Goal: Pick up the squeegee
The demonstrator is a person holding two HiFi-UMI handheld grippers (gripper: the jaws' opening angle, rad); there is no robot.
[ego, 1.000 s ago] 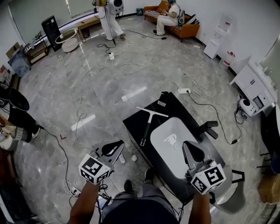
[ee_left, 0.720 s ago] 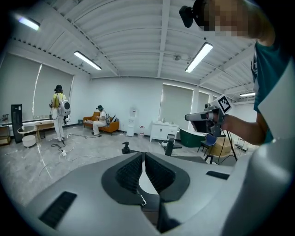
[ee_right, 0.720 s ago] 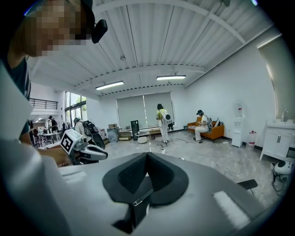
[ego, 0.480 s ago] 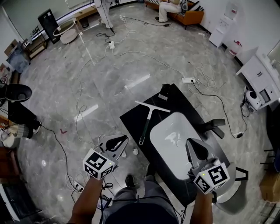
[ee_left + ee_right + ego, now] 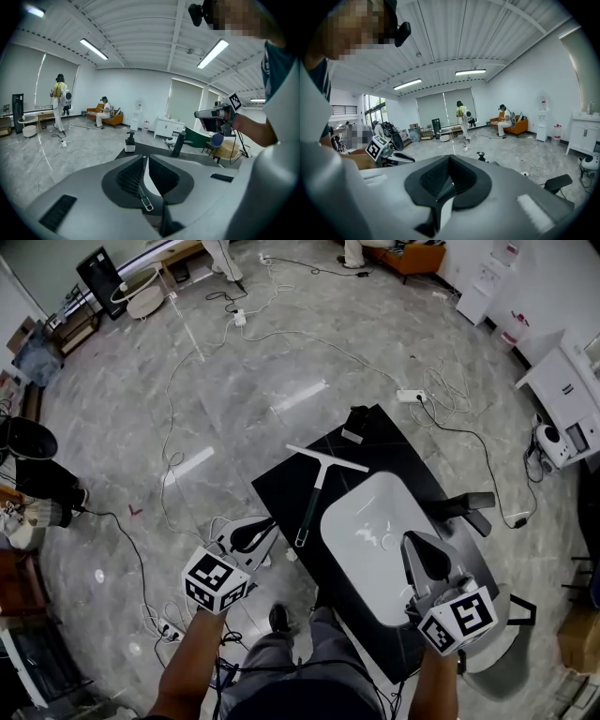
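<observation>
- My left tongs [image 5: 255,532] hung at the lower left of the head view, just off the near left edge of the black desk [image 5: 281,488]. Their jaws were clenched to a thin slit with nothing between them, as the left gripper view [image 5: 145,157] showed.
- My right tongs [image 5: 417,547] were at the lower right, over the near end of the white basin [image 5: 375,540] set in the desk. They too were clenched and empty.
- The squeegee [image 5: 314,495] lay flat on the desk just left of the basin, near the centre of the frame. Its thin dark handle ran toward me and ended in a small loop near the desk's edge, close to my left tongs. Its pale blade lay crosswise at the far end.
- I judged it light and stiff along the handle, with only the blade's rubber lip soft. The handle looked slim and smooth, so it could roll or slip under a careless pinch.
- I thought the best hold was across the handle around its middle, with the left tongs opened first and the blade left alone.
- Farther up, a small pump bottle [image 5: 354,423] stood at the desk's far end, well clear of the squeegee.
</observation>
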